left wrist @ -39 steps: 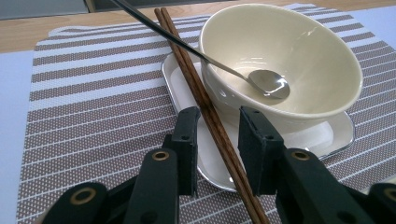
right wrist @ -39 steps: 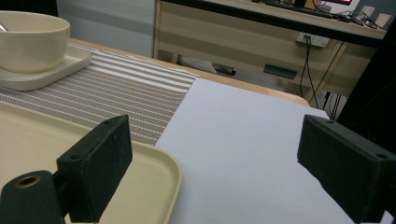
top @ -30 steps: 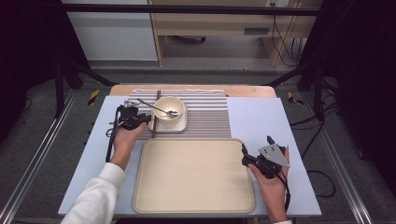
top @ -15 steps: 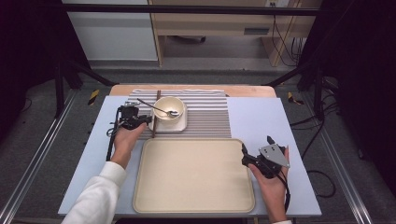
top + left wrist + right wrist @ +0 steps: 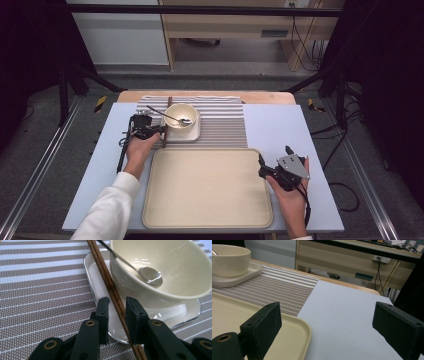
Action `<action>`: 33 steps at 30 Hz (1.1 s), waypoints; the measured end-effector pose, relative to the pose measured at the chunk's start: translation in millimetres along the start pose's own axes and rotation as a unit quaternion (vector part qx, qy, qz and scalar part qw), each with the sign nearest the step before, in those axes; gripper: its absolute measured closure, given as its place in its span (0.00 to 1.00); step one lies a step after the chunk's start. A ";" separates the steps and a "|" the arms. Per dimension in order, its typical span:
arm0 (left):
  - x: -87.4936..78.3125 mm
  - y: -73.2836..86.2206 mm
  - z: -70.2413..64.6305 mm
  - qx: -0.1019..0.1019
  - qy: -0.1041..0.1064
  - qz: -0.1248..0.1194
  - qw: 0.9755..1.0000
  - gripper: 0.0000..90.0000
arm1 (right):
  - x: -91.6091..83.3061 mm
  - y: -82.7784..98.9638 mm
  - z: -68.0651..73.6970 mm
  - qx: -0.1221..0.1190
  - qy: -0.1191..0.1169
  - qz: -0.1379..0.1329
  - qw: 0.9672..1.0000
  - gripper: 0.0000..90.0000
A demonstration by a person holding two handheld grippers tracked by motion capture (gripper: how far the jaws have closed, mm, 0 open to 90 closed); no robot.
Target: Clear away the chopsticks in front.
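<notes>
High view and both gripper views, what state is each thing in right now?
Brown wooden chopsticks: lying between the closing left tool's pads, leaning on the plate.
Cream bowl: upright, metal spoon inside.
Square white plate: under the bowl.
Beige tray: empty.
Right tool: open, empty.

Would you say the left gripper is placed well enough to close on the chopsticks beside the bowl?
Probably yes. The left gripper straddles the chopsticks, its jaws just closing with a small gap on each side. The bowl and plate sit close, but nothing lies between pads and sticks.
</notes>
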State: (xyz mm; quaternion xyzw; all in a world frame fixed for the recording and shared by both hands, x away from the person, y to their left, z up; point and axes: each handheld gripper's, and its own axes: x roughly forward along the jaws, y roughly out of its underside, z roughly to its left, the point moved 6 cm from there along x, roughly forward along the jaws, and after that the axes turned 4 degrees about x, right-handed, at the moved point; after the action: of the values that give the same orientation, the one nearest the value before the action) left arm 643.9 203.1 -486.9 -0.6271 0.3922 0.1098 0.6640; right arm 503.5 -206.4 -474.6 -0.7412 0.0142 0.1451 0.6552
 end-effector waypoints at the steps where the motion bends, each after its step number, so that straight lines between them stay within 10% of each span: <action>1: 1.2 0.1 0.2 -0.004 0.001 -0.002 1.000 0.81 | -0.1 0.0 0.0 0.000 0.000 0.000 1.000 0.10; 33: 9.5 0.9 0.0 -0.029 0.008 -0.011 0.999 0.88 | 0.0 0.6 0.1 0.002 -0.001 0.003 1.000 0.10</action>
State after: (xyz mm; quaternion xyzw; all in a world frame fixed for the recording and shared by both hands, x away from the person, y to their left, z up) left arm 649.6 200.0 -493.8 -0.6509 0.3872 0.1092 0.6438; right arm 503.3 -206.3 -475.2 -0.7395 0.0166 0.1478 0.6565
